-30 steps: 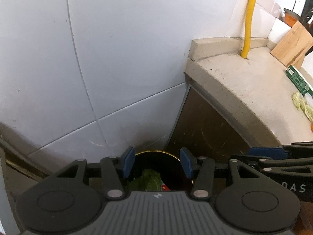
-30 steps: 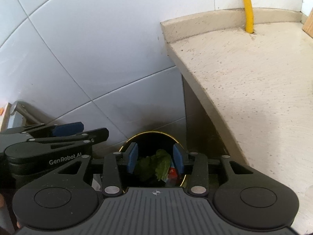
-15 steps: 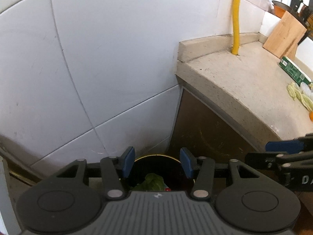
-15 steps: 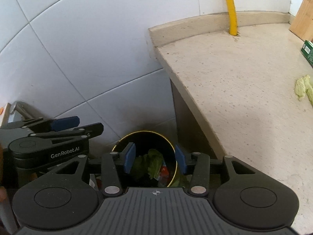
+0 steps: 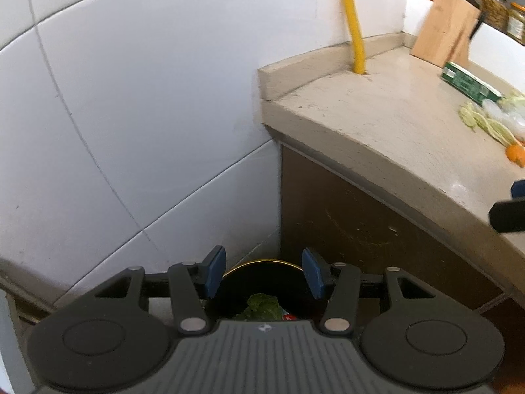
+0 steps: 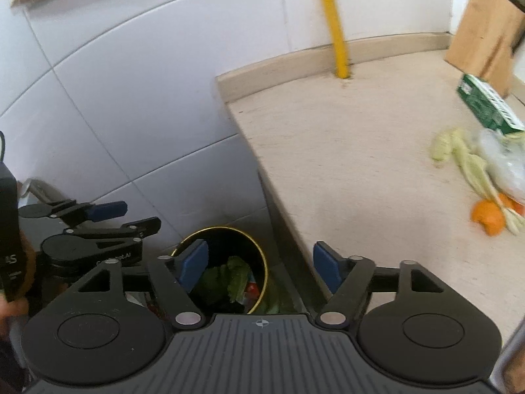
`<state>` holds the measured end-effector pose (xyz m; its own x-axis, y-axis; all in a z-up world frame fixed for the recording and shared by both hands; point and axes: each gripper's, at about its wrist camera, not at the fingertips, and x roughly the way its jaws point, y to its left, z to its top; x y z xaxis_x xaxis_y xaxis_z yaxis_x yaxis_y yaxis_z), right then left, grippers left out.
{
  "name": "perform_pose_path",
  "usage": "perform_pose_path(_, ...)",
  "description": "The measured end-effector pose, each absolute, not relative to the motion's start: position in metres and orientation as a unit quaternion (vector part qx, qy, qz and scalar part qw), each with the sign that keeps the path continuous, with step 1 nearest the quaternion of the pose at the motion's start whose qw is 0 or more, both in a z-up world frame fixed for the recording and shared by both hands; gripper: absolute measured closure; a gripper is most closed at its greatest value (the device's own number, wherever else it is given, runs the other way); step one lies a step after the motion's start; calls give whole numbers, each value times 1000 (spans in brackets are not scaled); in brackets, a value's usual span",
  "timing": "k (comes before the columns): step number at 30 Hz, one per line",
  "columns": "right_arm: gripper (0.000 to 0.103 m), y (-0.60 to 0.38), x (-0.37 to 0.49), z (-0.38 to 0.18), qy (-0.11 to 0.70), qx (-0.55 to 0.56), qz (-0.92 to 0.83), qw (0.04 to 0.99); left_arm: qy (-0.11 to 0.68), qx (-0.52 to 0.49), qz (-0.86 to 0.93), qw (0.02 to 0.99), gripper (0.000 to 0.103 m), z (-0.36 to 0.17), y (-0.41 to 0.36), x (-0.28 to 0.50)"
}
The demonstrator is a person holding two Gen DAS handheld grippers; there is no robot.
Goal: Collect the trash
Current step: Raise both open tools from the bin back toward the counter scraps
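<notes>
Tools [image 6: 259, 267] tilted down over bin [image 6: 226, 256]

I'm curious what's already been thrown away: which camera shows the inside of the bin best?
The right wrist view: the bin shows most of its gold rim, with green leaves and something red inside. The left wrist view shows only the far rim and a bit of leaf.

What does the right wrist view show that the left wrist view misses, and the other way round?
Right wrist only: the left tool seen from the side, a red scrap in the bin, and the right tool itself, jaws opening with nothing between them. Left wrist only: jars behind the knife block. Both: gold-rimmed bin with greens, yellow pipe, green carton, pale leaves, orange peel.
</notes>
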<state>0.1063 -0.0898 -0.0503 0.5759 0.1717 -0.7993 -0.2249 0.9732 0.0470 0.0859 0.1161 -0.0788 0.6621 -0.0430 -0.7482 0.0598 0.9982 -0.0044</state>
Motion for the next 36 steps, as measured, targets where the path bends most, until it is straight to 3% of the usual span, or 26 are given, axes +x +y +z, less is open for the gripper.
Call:
perform_pose_path(13,11,-153,73,-31,435,-9,82,896,408,70,-57,909,46,-88,89,79)
perform_pose_path(25,8,-230,52,-16,410,12,19,912,431,114,-61,893,37,-101,74,80)
perform_pose_path(36,7,-279,58,-7,397,13,-26,917,380,51,-112,917,32,-43,45,68)
